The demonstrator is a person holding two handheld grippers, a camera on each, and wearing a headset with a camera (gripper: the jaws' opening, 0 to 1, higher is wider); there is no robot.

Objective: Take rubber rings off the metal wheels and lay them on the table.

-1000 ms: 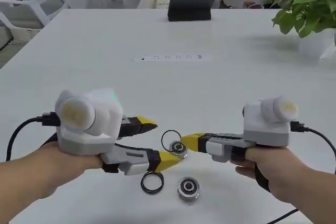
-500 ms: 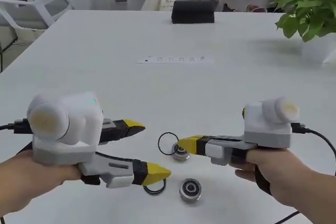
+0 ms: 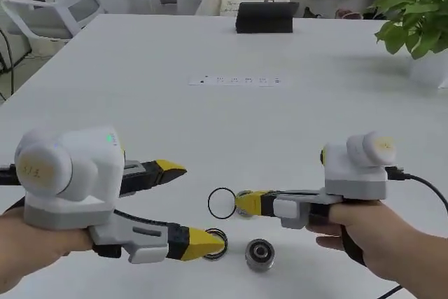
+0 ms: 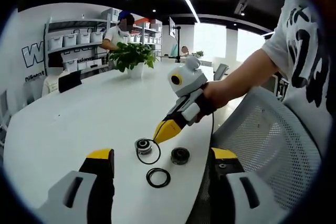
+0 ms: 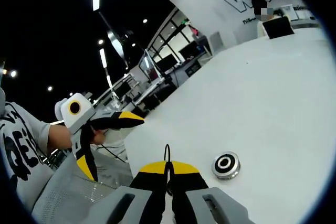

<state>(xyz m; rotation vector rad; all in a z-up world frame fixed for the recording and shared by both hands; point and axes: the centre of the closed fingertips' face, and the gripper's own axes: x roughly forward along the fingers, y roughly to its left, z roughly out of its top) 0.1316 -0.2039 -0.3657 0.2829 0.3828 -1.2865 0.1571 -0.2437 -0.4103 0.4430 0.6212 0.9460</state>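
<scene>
The right gripper [image 3: 243, 203] is clenched on a rubber ring [image 3: 222, 203], pinching its rim between the yellow tips. The ring juts out past the tips, to the left of and beyond the near wheel [image 3: 260, 253]. A ring has no long axis. Seen along the right gripper's own jaws it is a thin edge-on line, so its plane runs in line with those jaws, and its open face is turned up toward the head camera. I cannot tell whether its lower edge touches the table [image 3: 210, 124]. The far wheel [image 4: 142, 144] sits just beyond the near wheel, beside the right gripper's tips. Both wheels lie flat with their axle holes upward. The second ring [image 4: 158, 177] lies flat just left of the near wheel, and in the head view it is partly hidden by the nearer jaw tip of the left gripper [image 3: 192, 204], which is released with its jaws spread wide. A second ago that tip was up against the far wheel; it has since drawn back toward the person. The second ring has kept its place beside the near wheel. Count: two metal wheels, two rubber rings, two grippers.
</scene>
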